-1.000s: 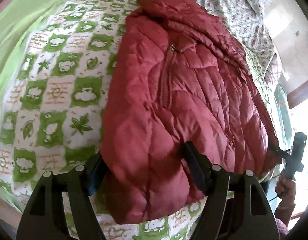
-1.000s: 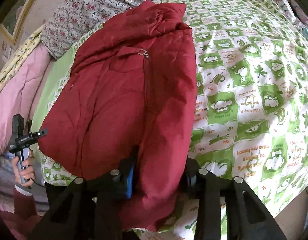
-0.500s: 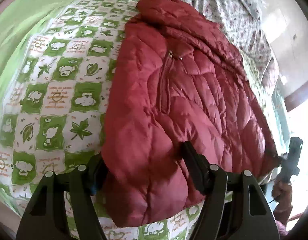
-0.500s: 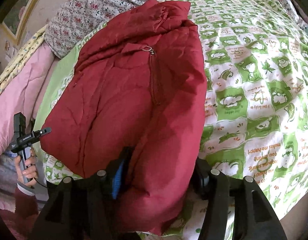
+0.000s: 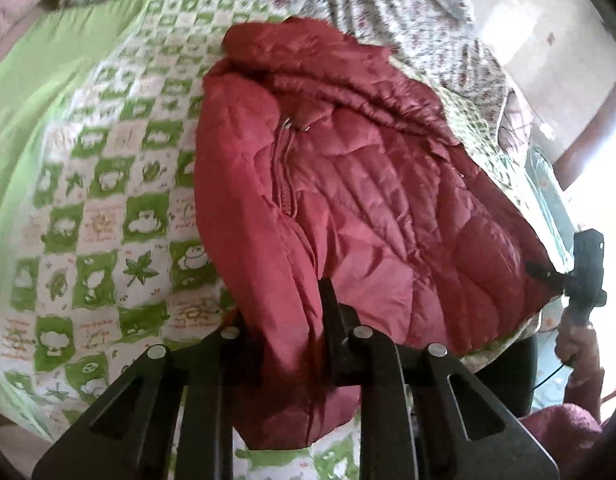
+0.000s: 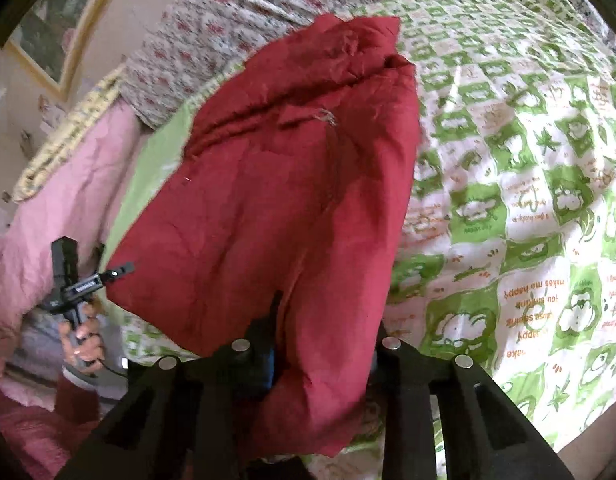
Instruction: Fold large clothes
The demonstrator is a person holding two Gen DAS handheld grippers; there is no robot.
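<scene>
A red quilted puffer jacket point(image 5: 348, 184) lies on the green-and-white patterned bedspread point(image 5: 100, 208), zipper up, collar toward the far end. My left gripper point(image 5: 284, 320) is shut on the jacket's near hem corner, with fabric bunched between its fingers. In the right wrist view the same jacket point(image 6: 276, 200) fills the middle, and my right gripper point(image 6: 324, 340) is shut on the opposite hem corner. Each gripper shows in the other's view, at the jacket's far lower corner: the right one point(image 5: 584, 276), the left one point(image 6: 80, 280).
A floral sheet point(image 6: 244, 16) covers the head of the bed. A pink quilt point(image 6: 56, 200) lies bunched at the left in the right wrist view. A framed picture point(image 6: 56, 36) hangs on the wall. The bed's edge runs just below both grippers.
Both grippers' jaws have closed tighter on the jacket hem, and the near end of the jacket has lifted and bunched toward the collar. Both views are motion-blurred now.
</scene>
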